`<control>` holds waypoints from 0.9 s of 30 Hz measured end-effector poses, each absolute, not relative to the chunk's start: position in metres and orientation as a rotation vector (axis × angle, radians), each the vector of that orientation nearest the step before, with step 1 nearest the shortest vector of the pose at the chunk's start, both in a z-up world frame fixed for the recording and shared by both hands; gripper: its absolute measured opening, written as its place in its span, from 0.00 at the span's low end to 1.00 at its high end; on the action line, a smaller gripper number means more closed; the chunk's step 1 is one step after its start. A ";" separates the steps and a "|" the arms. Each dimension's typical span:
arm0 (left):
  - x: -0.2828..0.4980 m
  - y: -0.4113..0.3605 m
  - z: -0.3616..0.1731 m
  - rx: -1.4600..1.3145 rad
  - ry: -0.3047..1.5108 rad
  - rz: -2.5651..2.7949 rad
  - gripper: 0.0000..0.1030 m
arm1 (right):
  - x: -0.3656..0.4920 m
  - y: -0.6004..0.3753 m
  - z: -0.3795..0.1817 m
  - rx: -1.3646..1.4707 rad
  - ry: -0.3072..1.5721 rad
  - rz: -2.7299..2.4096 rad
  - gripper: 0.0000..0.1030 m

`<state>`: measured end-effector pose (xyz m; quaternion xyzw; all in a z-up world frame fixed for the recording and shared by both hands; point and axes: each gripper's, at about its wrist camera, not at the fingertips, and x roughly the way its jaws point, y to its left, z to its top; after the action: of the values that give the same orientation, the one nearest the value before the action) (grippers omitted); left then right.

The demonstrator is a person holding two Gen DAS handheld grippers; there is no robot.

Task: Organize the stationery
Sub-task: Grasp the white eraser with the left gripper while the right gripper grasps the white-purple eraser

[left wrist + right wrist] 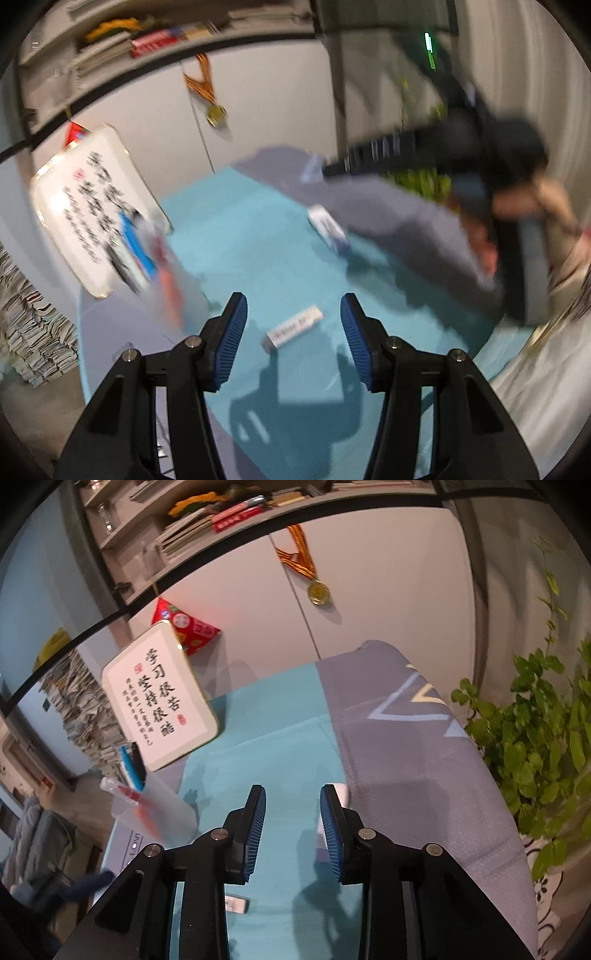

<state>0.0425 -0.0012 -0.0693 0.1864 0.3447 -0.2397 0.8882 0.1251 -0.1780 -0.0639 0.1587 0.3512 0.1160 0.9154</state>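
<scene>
My left gripper is open and empty above the teal mat. A small white labelled stick lies on the mat between its fingers. A white and blue box lies farther back. A clear pen cup with red and blue pens stands at the left; it also shows in the right wrist view. My right gripper is open and empty; the white box sits partly hidden behind its right finger. A small dark-ended item lies under it. The left wrist view is blurred.
A framed calligraphy sign leans against the white cabinet, a medal hanging above. A green plant stands at the right. A grey-purple cloth covers the table's right part. The person's arm and other gripper cross the back right.
</scene>
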 end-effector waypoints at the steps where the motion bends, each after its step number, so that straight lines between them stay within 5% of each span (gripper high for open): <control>1: 0.046 -0.002 -0.077 0.398 0.737 -0.503 0.49 | 0.125 -0.180 -0.065 0.330 0.731 0.231 0.30; 19: 0.079 -0.023 -0.138 0.571 0.820 -0.585 0.50 | 0.153 -0.191 -0.095 0.359 0.882 0.162 0.31; 22: 0.084 -0.023 -0.139 0.547 0.839 -0.610 0.30 | 0.161 -0.186 -0.100 0.342 0.910 0.158 0.38; 27: 0.088 -0.014 -0.134 0.491 0.850 -0.607 0.19 | 0.175 -0.176 -0.106 0.305 0.948 0.147 0.42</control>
<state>0.0880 -0.0144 -0.1341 0.2320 0.4019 -0.2871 0.8380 0.1751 -0.1765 -0.1061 0.1460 0.4544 0.0703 0.8759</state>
